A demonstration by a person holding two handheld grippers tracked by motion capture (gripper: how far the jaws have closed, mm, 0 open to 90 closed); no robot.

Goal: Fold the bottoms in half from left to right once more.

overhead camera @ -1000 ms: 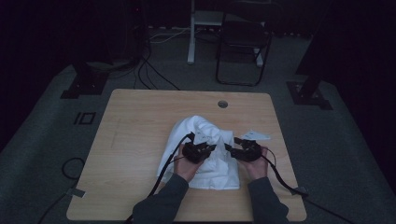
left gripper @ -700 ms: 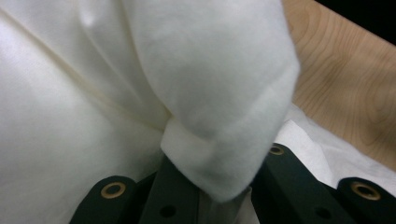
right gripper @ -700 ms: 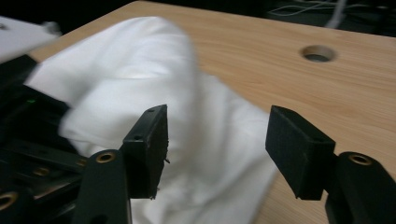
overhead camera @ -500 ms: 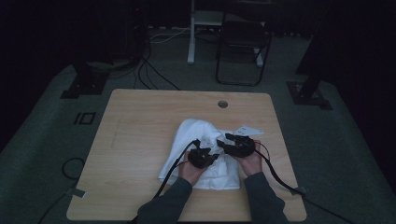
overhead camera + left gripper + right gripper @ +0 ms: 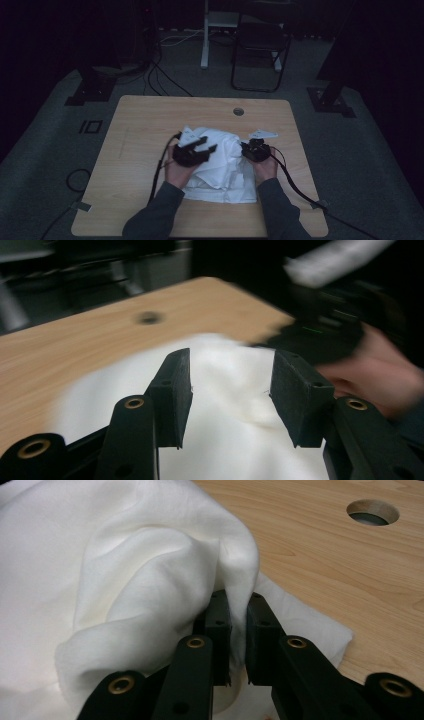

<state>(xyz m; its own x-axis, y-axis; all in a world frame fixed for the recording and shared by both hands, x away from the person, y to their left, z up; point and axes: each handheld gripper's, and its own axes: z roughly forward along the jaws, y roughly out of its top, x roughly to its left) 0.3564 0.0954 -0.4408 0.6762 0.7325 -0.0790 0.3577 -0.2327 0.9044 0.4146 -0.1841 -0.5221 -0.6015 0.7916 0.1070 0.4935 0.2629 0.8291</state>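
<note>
A crumpled white cloth (image 5: 225,162) lies on the wooden table (image 5: 145,125), in front of the person. My left gripper (image 5: 207,146) hovers over the cloth's left side. In the left gripper view its jaws (image 5: 231,395) have just been opening, with nothing between them and the cloth (image 5: 225,440) below. My right gripper (image 5: 247,148) is at the cloth's right edge. In the right gripper view its jaws (image 5: 238,612) have just been closing and now pinch a raised fold of the cloth (image 5: 125,580).
A round cable hole (image 5: 238,111) sits near the table's far edge, also close in the right gripper view as the hole (image 5: 372,512). Beyond the table stand a dark chair (image 5: 260,45) and a white post (image 5: 205,35). Cables (image 5: 165,75) lie on the floor.
My left gripper has let go of the cloth, opened, and moved up and to the left. My right gripper has shifted slightly left and shut on a fold of the cloth.
</note>
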